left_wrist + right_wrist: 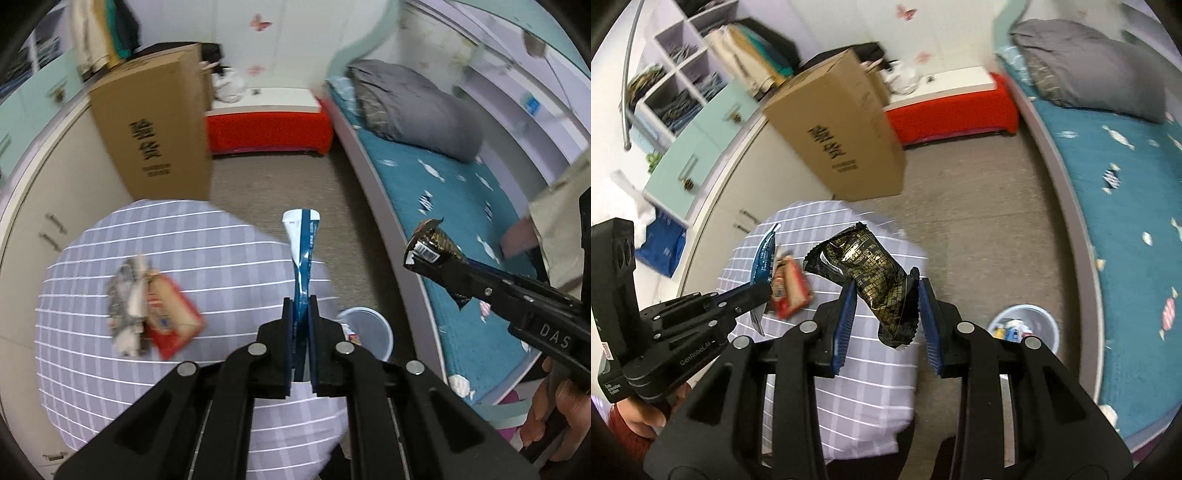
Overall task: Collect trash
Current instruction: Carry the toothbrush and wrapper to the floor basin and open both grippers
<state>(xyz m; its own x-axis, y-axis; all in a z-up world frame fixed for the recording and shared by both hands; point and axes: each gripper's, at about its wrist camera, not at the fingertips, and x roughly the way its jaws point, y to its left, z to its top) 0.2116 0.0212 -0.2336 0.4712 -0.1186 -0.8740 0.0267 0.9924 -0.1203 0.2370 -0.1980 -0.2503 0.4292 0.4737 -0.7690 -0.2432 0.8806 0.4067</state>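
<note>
My left gripper is shut on a blue and white wrapper, held upright above the table's right edge. My right gripper is shut on a black and gold snack wrapper, held above the table. In the left wrist view the right gripper and its black wrapper hang over the bed side. In the right wrist view the left gripper holds the blue wrapper. A red packet and crumpled paper lie on the table. A white trash bin with trash inside stands on the floor.
The round table has a grey checked cloth. A tall cardboard box stands behind it. A bed with a teal sheet runs along the right. A red bench is at the back. Cabinets line the left.
</note>
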